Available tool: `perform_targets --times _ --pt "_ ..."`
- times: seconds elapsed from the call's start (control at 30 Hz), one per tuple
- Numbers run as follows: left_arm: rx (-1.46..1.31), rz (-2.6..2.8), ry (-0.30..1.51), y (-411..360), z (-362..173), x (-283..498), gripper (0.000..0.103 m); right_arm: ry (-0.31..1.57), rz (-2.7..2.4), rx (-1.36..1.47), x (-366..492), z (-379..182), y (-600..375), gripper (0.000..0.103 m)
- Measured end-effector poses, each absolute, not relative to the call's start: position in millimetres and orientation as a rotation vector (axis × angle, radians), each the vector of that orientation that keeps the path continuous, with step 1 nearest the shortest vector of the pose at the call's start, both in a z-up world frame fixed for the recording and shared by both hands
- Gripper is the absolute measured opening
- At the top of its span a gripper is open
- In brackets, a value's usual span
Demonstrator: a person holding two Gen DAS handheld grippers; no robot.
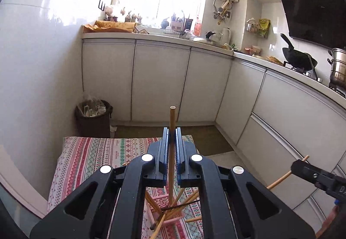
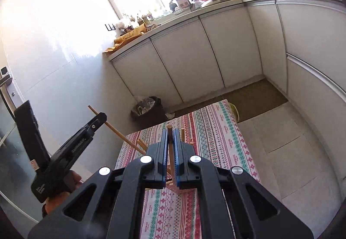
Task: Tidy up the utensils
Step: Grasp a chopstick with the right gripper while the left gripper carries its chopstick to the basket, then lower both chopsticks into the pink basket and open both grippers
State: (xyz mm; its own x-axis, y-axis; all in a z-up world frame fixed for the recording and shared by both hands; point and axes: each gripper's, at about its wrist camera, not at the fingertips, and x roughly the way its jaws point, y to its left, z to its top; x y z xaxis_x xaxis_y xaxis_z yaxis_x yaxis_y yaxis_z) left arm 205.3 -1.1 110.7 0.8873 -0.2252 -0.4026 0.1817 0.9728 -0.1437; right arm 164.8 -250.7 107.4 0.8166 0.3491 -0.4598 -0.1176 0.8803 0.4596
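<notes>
While your left gripper [image 1: 172, 130] pinches one chopstick [image 1: 172, 117] upright between its fingers and your right gripper [image 2: 170, 133] clamps another chopstick [image 2: 169, 128] the same way, the job looks only partly done. Below your fingers a pink basket [image 1: 161, 204] on the patterned cloth [image 1: 90, 152] holds several sticks at odd angles, with a few lying loose beside it. Printed words repeat along the cloth, too small to read.

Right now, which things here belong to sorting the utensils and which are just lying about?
Part of the job:
left gripper shut on a chopstick
right gripper shut on another chopstick
pink basket of loose chopsticks

Just lying about:
trash bin
wok
kettle
</notes>
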Motion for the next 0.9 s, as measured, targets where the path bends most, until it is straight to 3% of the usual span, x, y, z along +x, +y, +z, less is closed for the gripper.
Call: perform_targets --times 0.03,0.17,0.4,0.57,0.9 --pt "-0.097 -0.206 0.471 -3.1 98.6 215.6 0.007 0.569 0.254 0.434 169.1 104.4 -251.2 0.005" --pt "-0.095 -0.178 0.58 3.2 64.3 225.5 0.03 0.594 0.259 0.461 182.5 95.2 -252.9 0.005" --pt "-0.223 -0.131 0.43 57.4 90.0 167.0 0.056 0.562 0.254 0.446 197.2 97.9 -234.3 0.005" --pt "-0.268 -0.101 0.359 83.8 106.3 138.1 0.059 0.561 0.247 0.403 215.2 91.8 -210.9 0.005" --pt "-0.189 0.003 0.463 81.4 74.0 142.0 0.065 0.631 0.205 0.334 225.9 49.8 -180.9 0.012"
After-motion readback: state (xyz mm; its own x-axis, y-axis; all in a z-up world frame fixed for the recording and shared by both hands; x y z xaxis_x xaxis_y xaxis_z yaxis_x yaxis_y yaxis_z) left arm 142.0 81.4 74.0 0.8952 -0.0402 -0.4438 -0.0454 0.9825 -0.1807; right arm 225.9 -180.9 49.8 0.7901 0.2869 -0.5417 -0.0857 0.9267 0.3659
